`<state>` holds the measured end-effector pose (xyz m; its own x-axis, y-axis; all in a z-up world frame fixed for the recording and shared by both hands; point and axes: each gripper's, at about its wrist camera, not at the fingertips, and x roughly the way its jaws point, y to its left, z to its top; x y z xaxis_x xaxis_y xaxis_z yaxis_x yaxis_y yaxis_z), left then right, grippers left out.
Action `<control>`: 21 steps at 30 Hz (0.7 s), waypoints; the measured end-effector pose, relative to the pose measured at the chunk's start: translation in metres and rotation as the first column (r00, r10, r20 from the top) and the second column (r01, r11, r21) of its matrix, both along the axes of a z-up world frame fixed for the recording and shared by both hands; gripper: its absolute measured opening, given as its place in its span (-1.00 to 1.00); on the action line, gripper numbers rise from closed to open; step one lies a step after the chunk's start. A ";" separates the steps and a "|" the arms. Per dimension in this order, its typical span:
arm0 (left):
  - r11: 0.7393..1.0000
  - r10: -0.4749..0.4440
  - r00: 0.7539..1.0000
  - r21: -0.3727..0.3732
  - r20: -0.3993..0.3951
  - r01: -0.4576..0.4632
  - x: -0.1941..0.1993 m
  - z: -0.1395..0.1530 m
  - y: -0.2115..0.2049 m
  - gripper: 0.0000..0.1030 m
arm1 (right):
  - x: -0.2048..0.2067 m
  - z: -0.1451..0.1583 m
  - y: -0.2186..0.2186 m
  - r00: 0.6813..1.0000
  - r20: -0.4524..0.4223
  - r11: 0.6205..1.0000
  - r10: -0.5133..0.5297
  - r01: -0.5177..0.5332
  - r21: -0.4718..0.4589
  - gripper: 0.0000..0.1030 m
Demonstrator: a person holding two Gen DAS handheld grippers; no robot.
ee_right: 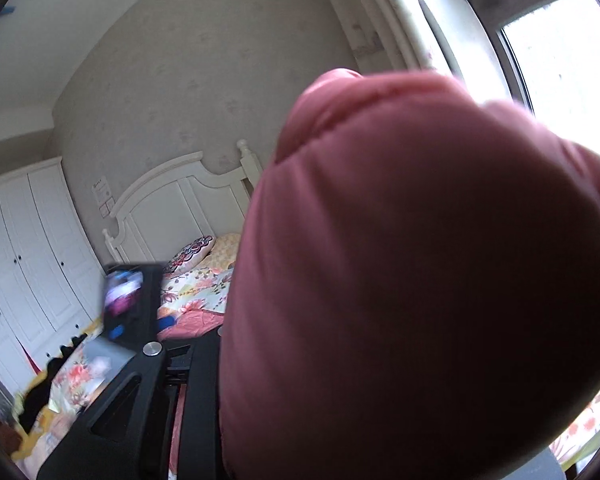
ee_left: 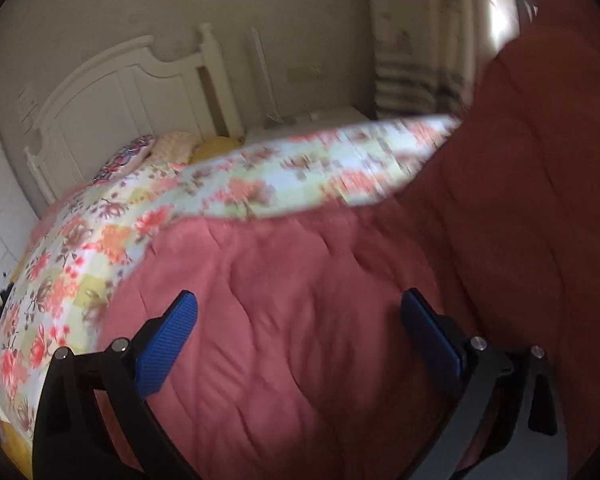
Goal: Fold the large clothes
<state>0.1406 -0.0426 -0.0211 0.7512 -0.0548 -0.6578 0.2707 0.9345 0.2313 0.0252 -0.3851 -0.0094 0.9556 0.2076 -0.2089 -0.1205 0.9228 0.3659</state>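
Observation:
A large quilt lies on the bed, pink (ee_left: 284,320) on one side and floral (ee_left: 80,264) on the other. A floral edge (ee_left: 340,168) is lifted and blurred across the middle of the left wrist view, rising to the right. My left gripper (ee_left: 298,336) is open above the pink side, its blue pads (ee_left: 166,348) apart and empty. In the right wrist view a thick bunch of the pink quilt (ee_right: 420,280) fills the frame right in front of the camera. It hides my right gripper's fingertips; only the black frame (ee_right: 140,400) shows, so the jaws appear shut on it.
A white headboard (ee_left: 112,92) and pillows (ee_left: 128,156) are at the far end of the bed. A white wardrobe (ee_right: 28,264) stands at left. A window (ee_right: 560,60) and curtain are at right. Dark clothes (ee_right: 44,392) lie at the bed's left edge.

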 end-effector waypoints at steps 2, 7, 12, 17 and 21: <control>0.999 -0.012 1.000 0.035 0.006 0.012 -0.018 -0.015 -0.003 0.96 | 0.003 0.005 0.011 1.000 0.003 1.000 -0.005 0.005 -0.014 -0.29; 0.999 -0.012 0.999 -0.043 0.045 0.014 -0.035 0.010 0.039 0.96 | 0.008 0.019 0.064 1.000 0.007 0.988 -0.004 0.005 -0.154 -0.27; 0.948 0.285 0.955 -0.170 0.076 -0.269 -0.020 0.025 0.153 0.96 | 0.015 0.035 0.132 0.997 0.056 0.916 -0.050 0.068 -0.396 -0.24; 0.806 0.514 0.858 -0.344 0.001 -0.482 -0.024 0.025 0.267 0.96 | 0.029 0.011 0.228 0.995 0.101 0.735 -0.011 0.076 -0.674 -0.15; 0.770 0.554 0.832 -0.380 -0.001 -0.513 -0.030 0.038 0.309 0.95 | 0.038 -0.073 0.321 0.993 0.037 0.359 0.111 -0.005 -0.933 -0.11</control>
